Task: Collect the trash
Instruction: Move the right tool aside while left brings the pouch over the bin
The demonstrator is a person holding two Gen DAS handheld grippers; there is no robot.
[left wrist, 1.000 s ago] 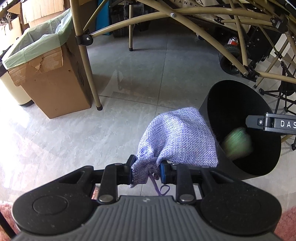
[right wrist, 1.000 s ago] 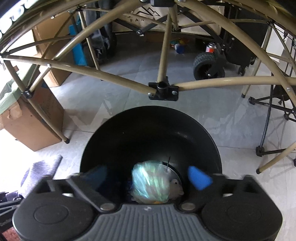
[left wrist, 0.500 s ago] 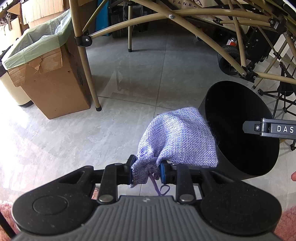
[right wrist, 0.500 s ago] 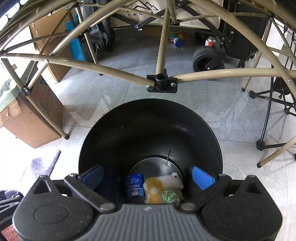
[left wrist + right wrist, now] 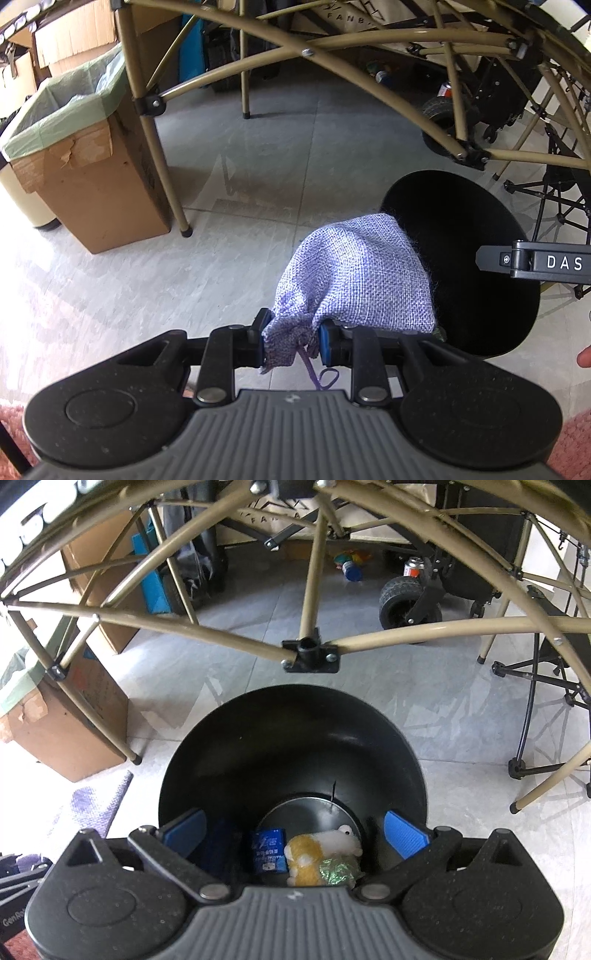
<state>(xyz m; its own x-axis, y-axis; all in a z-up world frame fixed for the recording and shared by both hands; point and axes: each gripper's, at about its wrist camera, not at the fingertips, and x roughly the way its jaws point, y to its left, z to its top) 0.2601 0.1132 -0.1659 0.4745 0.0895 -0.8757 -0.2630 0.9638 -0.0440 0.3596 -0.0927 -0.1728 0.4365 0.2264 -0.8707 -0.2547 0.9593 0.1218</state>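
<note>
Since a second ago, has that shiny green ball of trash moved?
Yes. The green ball was falling below the open right gripper; now it lies on the bottom of the black bin, beside the plush toy.

The small purple woven cloth bag (image 5: 354, 275) sits between the fingers of the left gripper (image 5: 291, 341), just left of the round black plastic bin (image 5: 491, 295). The right gripper (image 5: 295, 830) is over the bin's mouth. Inside the bin, at the bottom, lie a blue packet (image 5: 269, 851), a white and yellow soft toy (image 5: 321, 849) to its right, and a shiny crumpled wrapper (image 5: 338, 871) beside the toy. The brown cardboard box with a green bag liner (image 5: 88, 177) stands far left on the floor, behind a tan metal frame leg (image 5: 159, 147)
</note>
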